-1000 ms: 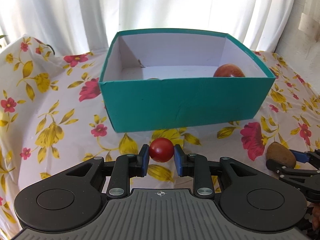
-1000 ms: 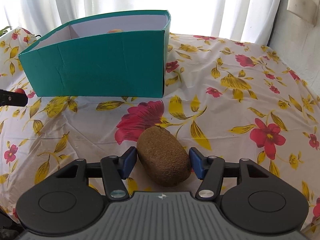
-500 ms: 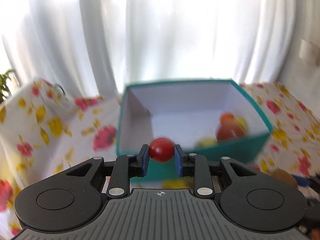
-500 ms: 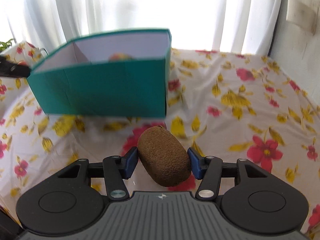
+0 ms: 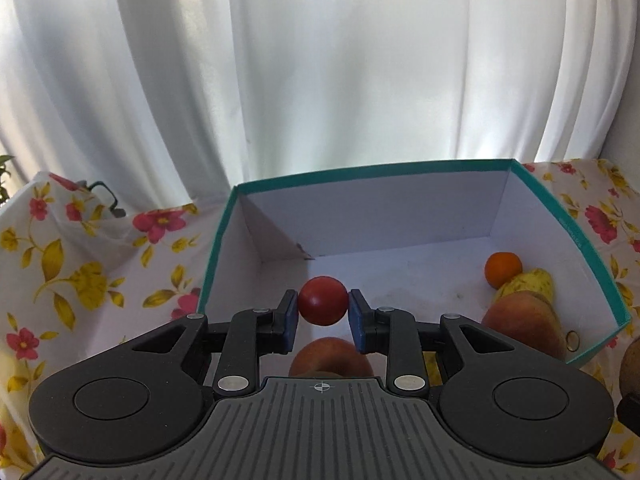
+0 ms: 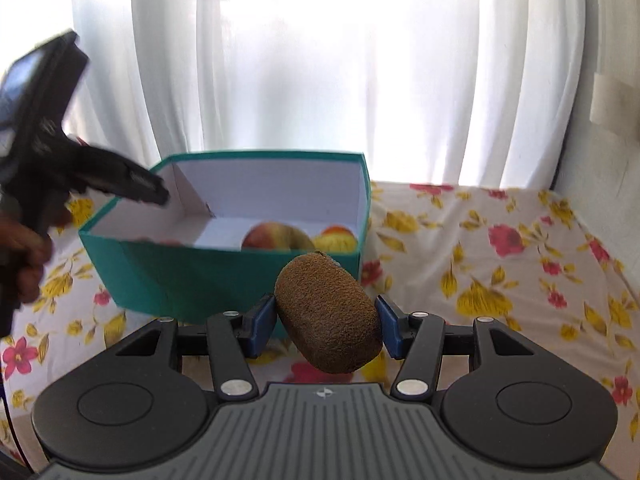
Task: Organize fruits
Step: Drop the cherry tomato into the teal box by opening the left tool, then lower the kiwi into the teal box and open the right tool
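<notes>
Writing I find nowhere. My left gripper (image 5: 323,314) clamps a glossy red tomato (image 5: 323,301) above the teal box (image 5: 576,240); my right gripper (image 6: 326,326) clamps a fuzzy brown kiwi (image 6: 329,314) before it.

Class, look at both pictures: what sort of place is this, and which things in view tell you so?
Probably a room in a home, by a window: white curtains lit from behind, a flowered tablecloth over the table, and a teal box holding fruit.
</notes>
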`<state>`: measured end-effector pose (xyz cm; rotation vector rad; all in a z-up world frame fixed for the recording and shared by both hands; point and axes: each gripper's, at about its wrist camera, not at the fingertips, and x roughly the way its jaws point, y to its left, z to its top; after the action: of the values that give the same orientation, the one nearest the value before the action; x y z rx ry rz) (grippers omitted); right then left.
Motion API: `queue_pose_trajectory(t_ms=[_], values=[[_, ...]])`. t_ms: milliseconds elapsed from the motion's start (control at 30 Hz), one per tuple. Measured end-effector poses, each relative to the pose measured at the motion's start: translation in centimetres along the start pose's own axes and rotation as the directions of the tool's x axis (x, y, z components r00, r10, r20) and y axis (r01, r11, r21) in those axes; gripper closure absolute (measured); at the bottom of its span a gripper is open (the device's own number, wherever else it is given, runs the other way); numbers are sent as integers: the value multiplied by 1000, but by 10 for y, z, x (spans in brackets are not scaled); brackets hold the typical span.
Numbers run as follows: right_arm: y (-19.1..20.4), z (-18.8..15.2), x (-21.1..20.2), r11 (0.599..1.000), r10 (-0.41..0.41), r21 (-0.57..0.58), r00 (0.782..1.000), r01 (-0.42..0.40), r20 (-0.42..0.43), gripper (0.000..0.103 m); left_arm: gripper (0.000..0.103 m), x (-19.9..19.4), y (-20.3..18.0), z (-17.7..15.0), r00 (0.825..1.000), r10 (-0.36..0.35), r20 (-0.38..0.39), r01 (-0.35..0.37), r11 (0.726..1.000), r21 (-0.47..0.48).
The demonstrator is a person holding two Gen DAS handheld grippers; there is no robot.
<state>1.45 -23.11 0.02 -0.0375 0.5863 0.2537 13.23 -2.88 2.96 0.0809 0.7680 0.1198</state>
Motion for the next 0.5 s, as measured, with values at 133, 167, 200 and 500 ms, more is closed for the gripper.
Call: queue_pose_trajectory(t_ms=[133, 167, 200, 500], values=[[4, 12, 6, 1000, 13, -18, 999, -12, 30, 50, 70, 13, -1, -1, 1000, 0, -25, 0, 1000, 0], [5, 14, 7, 1000, 16, -22, 999, -15, 37, 50, 68, 14, -1, -1, 1000, 6, -27, -6, 1000, -2], [6, 17, 8, 1000, 18, -26, 999, -17, 43, 50, 68, 15, 0, -1, 1000, 9, -28, -9, 1000, 0], [14, 30, 18, 998, 31, -61, 997, -27, 71, 49, 28, -24, 30, -4, 999, 37, 39, -33, 995, -97]])
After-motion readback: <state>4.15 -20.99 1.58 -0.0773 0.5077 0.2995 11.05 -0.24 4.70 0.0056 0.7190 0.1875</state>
